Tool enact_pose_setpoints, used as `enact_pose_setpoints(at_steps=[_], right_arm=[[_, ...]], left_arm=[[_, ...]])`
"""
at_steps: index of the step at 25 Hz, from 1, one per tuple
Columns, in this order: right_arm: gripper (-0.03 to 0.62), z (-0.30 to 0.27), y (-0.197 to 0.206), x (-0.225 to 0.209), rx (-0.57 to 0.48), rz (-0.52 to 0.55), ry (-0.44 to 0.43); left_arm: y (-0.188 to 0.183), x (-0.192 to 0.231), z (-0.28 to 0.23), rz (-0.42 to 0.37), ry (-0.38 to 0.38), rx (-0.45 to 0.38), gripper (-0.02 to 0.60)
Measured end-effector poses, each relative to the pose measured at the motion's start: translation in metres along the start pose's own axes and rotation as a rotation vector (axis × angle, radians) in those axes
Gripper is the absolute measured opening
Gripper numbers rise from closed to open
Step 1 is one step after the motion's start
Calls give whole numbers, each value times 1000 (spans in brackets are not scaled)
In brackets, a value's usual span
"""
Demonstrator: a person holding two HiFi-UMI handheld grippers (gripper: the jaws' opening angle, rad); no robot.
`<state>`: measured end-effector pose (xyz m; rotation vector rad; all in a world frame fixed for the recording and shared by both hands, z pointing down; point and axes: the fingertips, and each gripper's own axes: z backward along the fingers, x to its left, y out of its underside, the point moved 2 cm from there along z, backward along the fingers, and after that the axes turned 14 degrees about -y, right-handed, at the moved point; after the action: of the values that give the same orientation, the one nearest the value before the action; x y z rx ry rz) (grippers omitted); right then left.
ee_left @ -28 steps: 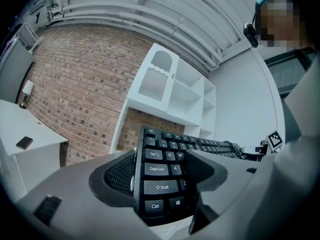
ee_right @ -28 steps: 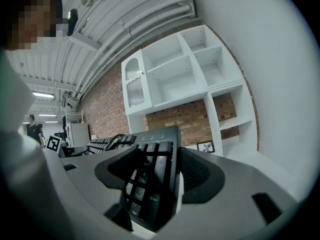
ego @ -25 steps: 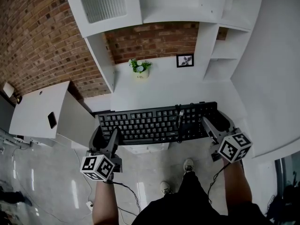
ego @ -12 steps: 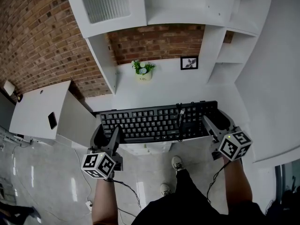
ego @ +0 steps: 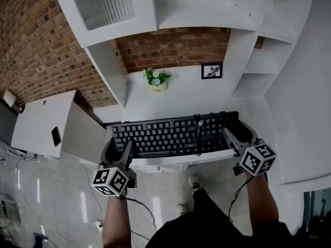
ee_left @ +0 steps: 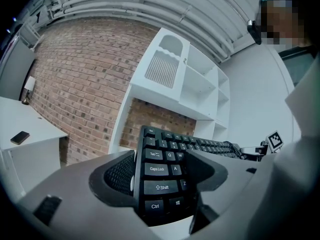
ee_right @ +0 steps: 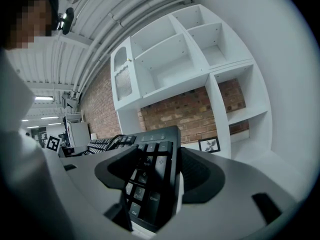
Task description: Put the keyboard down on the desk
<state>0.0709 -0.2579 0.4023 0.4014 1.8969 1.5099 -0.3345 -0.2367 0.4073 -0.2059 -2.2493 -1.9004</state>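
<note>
A black keyboard (ego: 176, 134) is held level over the front edge of the white desk (ego: 181, 99). My left gripper (ego: 119, 152) is shut on the keyboard's left end (ee_left: 159, 179), with the Shift and Ctrl keys between its jaws. My right gripper (ego: 239, 137) is shut on the right end, at the number pad (ee_right: 150, 181). A black cable (ego: 198, 133) lies coiled across the keys. I cannot tell whether the keyboard touches the desk.
At the back of the desk stand a small potted plant (ego: 156, 80) and a framed picture (ego: 211, 71). White shelving (ego: 196, 9) hangs above, against a brick wall. A side desk (ego: 41, 123) with a dark phone (ego: 56, 136) is on the left.
The keyboard and both grippers have moved slightly forward over the desk edge. The person's foot has stepped closer to the desk.
</note>
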Motion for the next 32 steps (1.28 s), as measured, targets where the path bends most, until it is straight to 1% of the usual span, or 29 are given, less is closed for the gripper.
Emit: enact_pose_setpoints(at_steps=[4, 9, 15, 26, 32], right_arm=[[281, -9, 0, -11, 18, -17, 6], [281, -42, 8, -62, 52, -43, -15], [281, -62, 23, -96, 98, -73, -3], [281, -84, 68, -147, 179, -158, 18], [281, -93, 100, -170, 231, -209, 30]], left_arm=[[5, 0, -13, 7, -6, 21, 327], [25, -8, -61, 14, -39, 56, 325], [48, -11, -96, 19, -54, 115, 327], [98, -12, -141, 21, -80, 233, 325], [133, -9, -157, 28, -101, 312, 327]])
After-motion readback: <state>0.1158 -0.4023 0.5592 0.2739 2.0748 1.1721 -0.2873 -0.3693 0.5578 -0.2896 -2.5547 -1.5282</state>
